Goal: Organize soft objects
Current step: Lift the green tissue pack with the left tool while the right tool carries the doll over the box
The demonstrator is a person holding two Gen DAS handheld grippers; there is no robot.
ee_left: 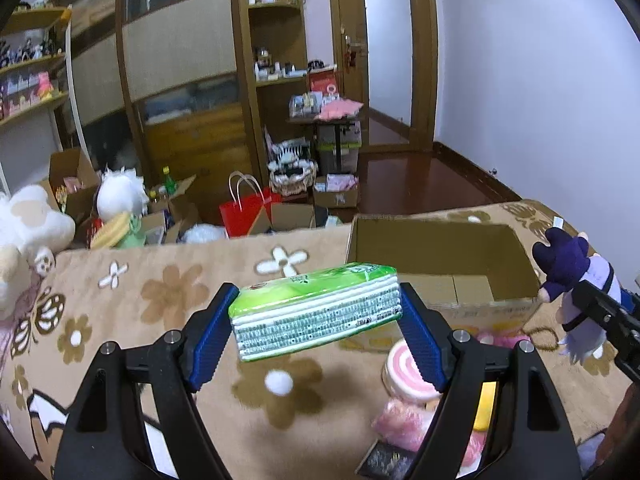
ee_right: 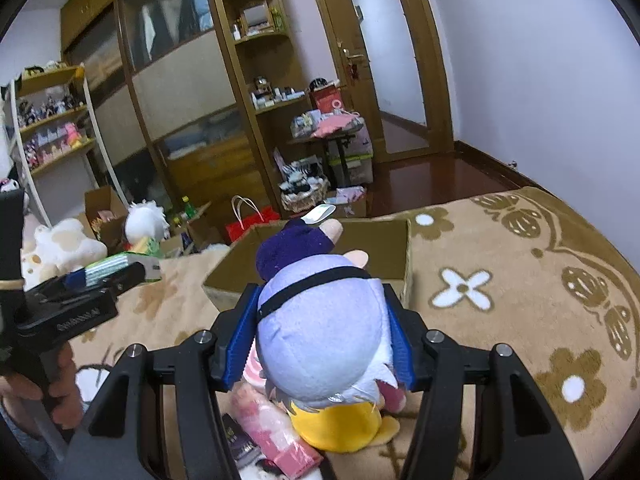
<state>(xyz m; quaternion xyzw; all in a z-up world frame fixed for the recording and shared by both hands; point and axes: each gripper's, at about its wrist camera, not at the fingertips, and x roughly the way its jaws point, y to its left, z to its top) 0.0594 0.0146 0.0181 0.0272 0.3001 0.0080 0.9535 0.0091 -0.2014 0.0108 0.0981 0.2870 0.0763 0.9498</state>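
Note:
My left gripper (ee_left: 316,312) is shut on a green tissue pack (ee_left: 316,308) and holds it above the flowered blanket, just left of an open cardboard box (ee_left: 440,248). My right gripper (ee_right: 320,332) is shut on a plush doll (ee_right: 320,340) with lavender hair and dark purple clothes, held in front of the same box (ee_right: 396,256). The doll also shows at the right edge of the left wrist view (ee_left: 576,280). The left gripper with the tissue pack (ee_right: 116,266) shows at the left of the right wrist view.
Below the grippers lie a pink-striped round plush (ee_left: 404,376), a pink wrapped pack (ee_right: 272,428), a yellow plush (ee_right: 340,424) and a white pom-pom (ee_left: 279,382) on the blanket (ee_right: 520,280). White plush toys (ee_left: 28,232), boxes and a red bag (ee_left: 244,212) stand beyond the bed edge.

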